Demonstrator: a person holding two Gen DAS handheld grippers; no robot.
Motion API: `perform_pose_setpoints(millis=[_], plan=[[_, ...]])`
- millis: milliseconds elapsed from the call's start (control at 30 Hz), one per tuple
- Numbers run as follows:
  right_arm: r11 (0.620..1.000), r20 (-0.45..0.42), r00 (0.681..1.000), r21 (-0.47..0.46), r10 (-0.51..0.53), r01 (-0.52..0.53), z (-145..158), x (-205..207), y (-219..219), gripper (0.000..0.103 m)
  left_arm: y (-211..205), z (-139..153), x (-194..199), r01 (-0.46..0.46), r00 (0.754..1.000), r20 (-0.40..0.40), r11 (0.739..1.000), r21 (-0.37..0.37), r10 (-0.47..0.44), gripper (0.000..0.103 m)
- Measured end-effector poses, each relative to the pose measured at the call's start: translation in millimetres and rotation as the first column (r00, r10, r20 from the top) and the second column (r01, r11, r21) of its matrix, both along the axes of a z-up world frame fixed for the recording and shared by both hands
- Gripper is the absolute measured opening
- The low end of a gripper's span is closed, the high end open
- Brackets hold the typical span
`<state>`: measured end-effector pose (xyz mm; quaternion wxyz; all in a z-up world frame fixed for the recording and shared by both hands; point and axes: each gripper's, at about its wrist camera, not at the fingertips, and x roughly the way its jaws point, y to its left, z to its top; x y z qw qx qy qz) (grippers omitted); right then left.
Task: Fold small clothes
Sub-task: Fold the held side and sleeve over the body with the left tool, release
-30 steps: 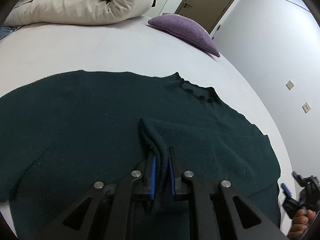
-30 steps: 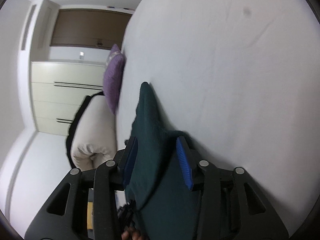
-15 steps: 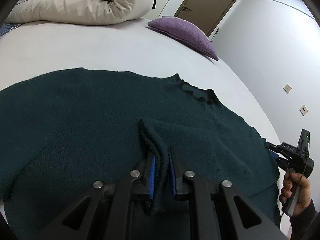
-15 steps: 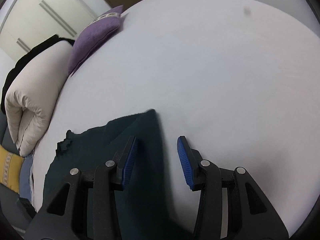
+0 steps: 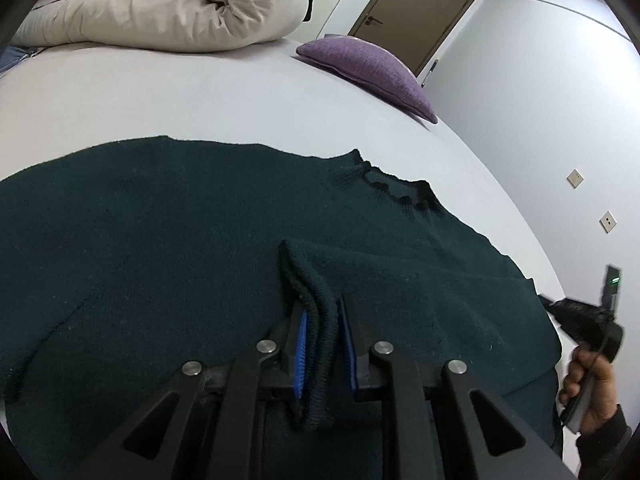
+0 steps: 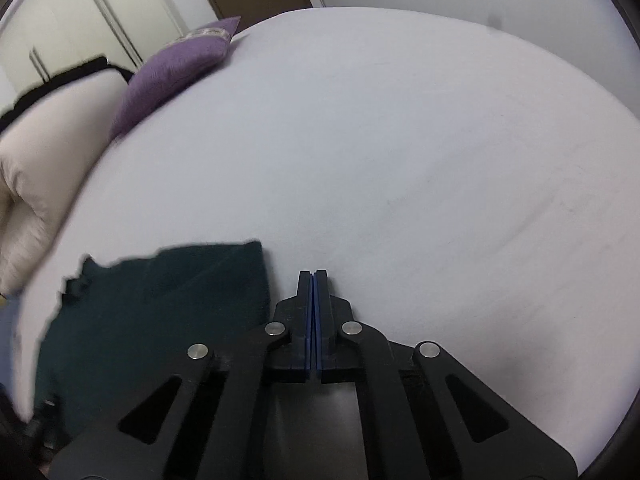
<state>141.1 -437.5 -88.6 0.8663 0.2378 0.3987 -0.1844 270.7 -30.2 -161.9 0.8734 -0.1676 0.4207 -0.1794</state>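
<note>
Dark green knit sweater (image 5: 168,248) lies spread flat on the white bed (image 5: 160,96), neckline (image 5: 394,190) toward the far right in your left wrist view. Your left gripper (image 5: 322,334) is clamped on a ribbed edge of the sweater — a fold of knit stands pinched between the blue pads (image 5: 302,344) and trails forward onto the body of the garment. It looks like a cuff or hem edge, cannot tell which.

Your right gripper (image 6: 314,280) has its jaws pressed together, blue pads touching, nothing between them. It sits over bare bed sheet (image 6: 400,160), just beside the sweater's right edge (image 6: 168,300), not touching it. That edge is blurred in the right wrist view. From the left wrist view you see your right hand (image 5: 592,384) on the gripper's handle at the far right, just off the sweater's side.

Purple pillow (image 5: 368,68) rests near the bed's far corner, well apart from the sweater. Cream duvet (image 5: 168,4) is bunched at the far end of the bed. Brown door (image 5: 416,12) stands behind the pillow, white wardrobe doors (image 6: 100,12) show in the right wrist view — two wall sockets (image 5: 592,200) on the right wall.
</note>
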Motion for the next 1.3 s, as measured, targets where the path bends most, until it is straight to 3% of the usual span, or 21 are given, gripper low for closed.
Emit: perform_pose_setpoints(millis=[100,167,200,233,267,333,367,433,500,533,667,733,767,833,867,967,1067,1100,1167,1267,1300], plan=[[0.999,0.116,0.993,0.021,0.036,-0.038,34,-25,16,0.005,0,-1,-1,0.002,1.0,0.005,1.0,-0.005,-0.002,0.019],[0.992,0.13,0.985,0.028,0.116,-0.12,49,-39,40,0.01,1,-1,0,0.002,1.0,0.004,1.0,-0.012,-0.002,0.019],[0.987,0.118,0.98,0.016,0.158,-0.161,49,-42,53,0.022,2,-1,0,0.003,1.0,0.003,1.0,-0.017,-0.003,0.019],[0.982,0.102,0.977,0.002,0.19,-0.191,45,-43,64,0.041,3,-1,1,0.005,1.0,0.0,1.0,-0.027,-0.005,0.02],[0.978,0.077,0.975,-0.015,0.211,-0.21,37,-45,72,0.049,5,-1,1,0.009,1.0,-0.004,0.999,-0.042,-0.009,0.022],[0.978,-0.044,0.978,-0.022,0.204,-0.206,3,-41,77,0.051,10,-2,5,0.023,0.999,-0.024,0.997,-0.08,-0.025,0.026],[0.972,-0.021,0.973,-0.042,0.231,-0.231,-8,-46,77,0.051,12,0,7,0.033,0.998,-0.04,0.995,-0.09,-0.037,0.03],[0.973,0.017,0.973,-0.032,0.228,-0.228,3,-53,74,0.05,15,9,5,0.052,0.997,-0.056,0.996,-0.073,-0.056,0.047],[0.985,0.015,0.985,-0.038,0.17,-0.17,21,-63,72,0.051,26,22,-3,0.022,0.999,-0.043,0.998,-0.056,-0.024,0.085],[0.987,0.056,0.986,-0.028,0.157,-0.156,32,-73,72,0.051,34,28,-8,-0.005,0.999,-0.036,0.999,-0.052,0.003,0.091],[0.985,0.178,0.969,-0.061,0.169,-0.161,73,-106,87,0.051,93,57,-47,-0.064,0.998,0.021,0.991,-0.121,0.067,0.096],[0.977,0.221,0.952,-0.064,0.211,-0.202,90,-123,101,0.051,141,64,-78,-0.146,0.987,0.041,0.973,-0.178,0.155,0.096],[0.973,0.235,0.944,-0.063,0.232,-0.224,96,-130,110,0.051,165,62,-92,-0.195,0.978,0.029,0.958,-0.212,0.205,0.096],[0.959,0.252,0.926,-0.045,0.281,-0.279,103,-138,131,0.052,221,52,-122,-0.317,0.946,-0.035,0.894,-0.317,0.323,0.095],[0.951,0.257,0.917,-0.026,0.304,-0.308,104,-143,143,0.052,249,45,-138,-0.386,0.919,-0.072,0.845,-0.371,0.388,0.095],[0.924,0.265,0.897,0.05,0.353,-0.379,103,-148,176,0.052,325,23,-186,-0.568,0.807,-0.17,0.664,-0.486,0.566,0.095],[0.902,0.248,0.887,0.095,0.388,-0.421,96,-156,209,0.052,367,6,-211,-0.684,0.702,-0.232,0.547,-0.483,0.673,0.094],[0.895,0.245,0.885,0.11,0.396,-0.431,93,-158,216,0.052,378,-2,-214,-0.707,0.677,-0.265,0.506,-0.495,0.687,0.093],[0.887,0.242,0.883,0.136,0.403,-0.442,90,-167,230,0.052,389,-12,-214,-0.728,0.646,-0.295,0.453,-0.514,0.704,0.088],[0.88,0.248,0.882,0.161,0.401,-0.446,84,-176,248,0.052,399,-15,-198,-0.75,0.612,-0.289,0.425,-0.507,0.736,0.087],[0.88,0.248,0.883,0.166,0.4,-0.445,82,-178,251,0.052,403,-15,-190,-0.761,0.597,-0.289,0.414,-0.5,0.748,0.08]])
